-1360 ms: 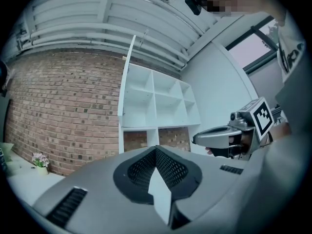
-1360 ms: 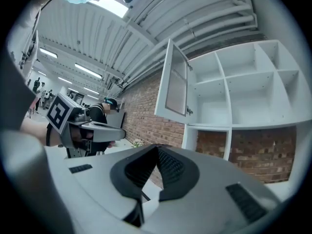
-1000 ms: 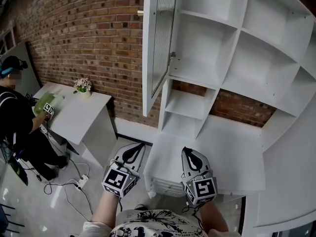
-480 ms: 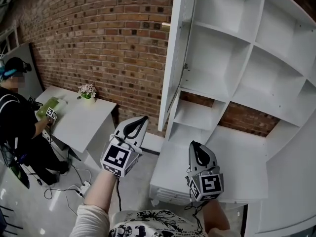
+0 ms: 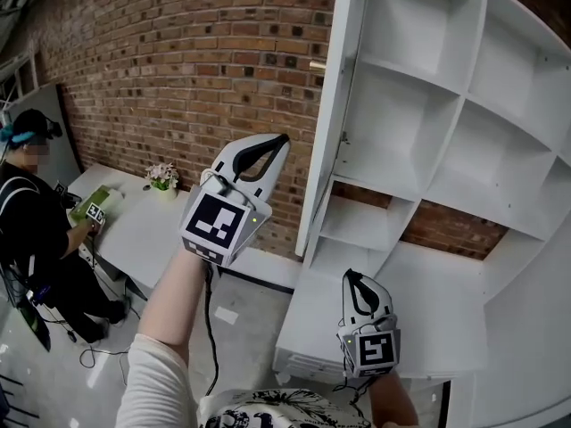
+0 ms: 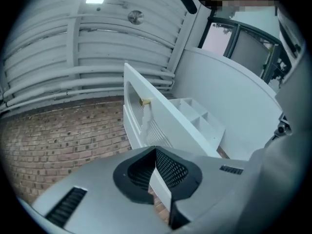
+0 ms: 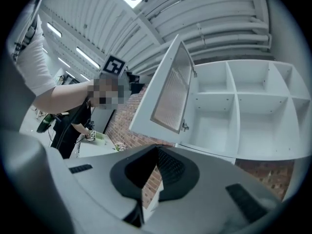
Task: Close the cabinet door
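Observation:
The white wall cabinet [image 5: 428,105] stands open. Its door [image 5: 327,123], with a ribbed glass panel [image 7: 169,94], swings out toward me and shows edge-on in the head view. A small brass handle [image 5: 317,64] sticks out near the door's top. My left gripper [image 5: 282,139] is raised, shut and empty, its tips just left of the door's edge and apart from it. In the left gripper view the door [image 6: 165,118] and its handle [image 6: 145,102] lie ahead of the closed jaws. My right gripper [image 5: 353,277] hangs low over the white counter [image 5: 428,283], shut and holding nothing.
A red brick wall [image 5: 178,69] runs behind the door. A white desk [image 5: 134,221] with a small flower pot [image 5: 162,176] stands at the left, where a person [image 5: 27,212] in dark clothes works. Cables [image 5: 89,350] lie on the floor.
My left gripper has risen from beside the right one to the level of the door's middle, close to its edge. The right gripper has stayed low over the counter.

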Tool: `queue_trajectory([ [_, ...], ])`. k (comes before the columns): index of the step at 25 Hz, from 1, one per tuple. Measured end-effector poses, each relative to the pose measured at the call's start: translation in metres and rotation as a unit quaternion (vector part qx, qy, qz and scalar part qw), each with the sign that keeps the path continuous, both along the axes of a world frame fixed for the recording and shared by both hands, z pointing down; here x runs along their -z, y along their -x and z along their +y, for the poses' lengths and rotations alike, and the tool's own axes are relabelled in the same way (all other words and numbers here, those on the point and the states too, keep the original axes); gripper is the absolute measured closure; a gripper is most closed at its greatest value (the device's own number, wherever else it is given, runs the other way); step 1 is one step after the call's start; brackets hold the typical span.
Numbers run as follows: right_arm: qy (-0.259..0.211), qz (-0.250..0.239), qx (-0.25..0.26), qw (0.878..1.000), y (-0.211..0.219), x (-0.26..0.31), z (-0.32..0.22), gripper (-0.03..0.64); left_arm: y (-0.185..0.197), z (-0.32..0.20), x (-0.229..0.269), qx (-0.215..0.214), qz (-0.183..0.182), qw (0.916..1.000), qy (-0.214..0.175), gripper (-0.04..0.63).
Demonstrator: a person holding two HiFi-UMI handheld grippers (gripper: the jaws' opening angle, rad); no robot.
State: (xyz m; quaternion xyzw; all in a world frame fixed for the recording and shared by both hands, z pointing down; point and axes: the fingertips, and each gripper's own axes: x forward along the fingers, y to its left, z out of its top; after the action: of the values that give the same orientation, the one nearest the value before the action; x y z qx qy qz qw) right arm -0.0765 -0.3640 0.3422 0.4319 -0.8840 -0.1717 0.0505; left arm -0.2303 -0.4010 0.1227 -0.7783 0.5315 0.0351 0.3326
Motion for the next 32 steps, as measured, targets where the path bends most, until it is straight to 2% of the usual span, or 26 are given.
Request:
queue_trajectory([
  [1,0.003,0.001,0.0,1.0,0.001,-0.002,0.0,0.609,-0.001,0.002,0.013,-0.012,-0.002,0.9999,-0.008,0.574],
  [3,0.007,0.0,0.0,1.0,0.002,-0.004,0.0,0.609,0.0,0.008,0.036,-0.031,0.001,0.9994,-0.018,0.514],
  [6,0.007,0.004,-0.001,1.0,0.003,-0.002,0.0,0.609,0.001,0.012,0.065,-0.051,0.0,0.9985,-0.022,0.488],
  [8,0.005,0.009,-0.002,1.0,0.001,-0.003,-0.001,0.609,-0.001,0.014,0.077,-0.058,-0.017,0.9977,-0.03,0.457],
  [11,0.004,0.014,0.0,1.0,0.001,-0.006,-0.003,0.609,-0.003,0.012,0.093,-0.038,-0.061,0.9962,-0.05,0.442],
  [16,0.014,0.012,0.012,1.0,-0.001,-0.008,-0.006,0.609,-0.023,0.01,0.111,-0.006,-0.133,0.9888,-0.067,0.434],
  [19,0.019,0.01,0.015,1.0,-0.004,-0.008,-0.005,0.609,-0.038,0.008,0.113,0.008,-0.184,0.981,-0.063,0.433],
  [22,0.02,0.007,0.018,1.0,-0.009,-0.01,-0.008,0.609,-0.048,0.001,0.113,0.018,-0.212,0.9754,-0.057,0.439],
  [25,0.022,0.004,0.016,1.0,-0.016,-0.015,-0.008,0.609,-0.055,0.0,0.108,0.004,-0.233,0.9712,-0.05,0.48],
  [32,0.021,0.006,0.014,1.0,-0.019,-0.016,-0.006,0.609,-0.058,0.004,0.108,-0.016,-0.239,0.9697,-0.047,0.483],
])
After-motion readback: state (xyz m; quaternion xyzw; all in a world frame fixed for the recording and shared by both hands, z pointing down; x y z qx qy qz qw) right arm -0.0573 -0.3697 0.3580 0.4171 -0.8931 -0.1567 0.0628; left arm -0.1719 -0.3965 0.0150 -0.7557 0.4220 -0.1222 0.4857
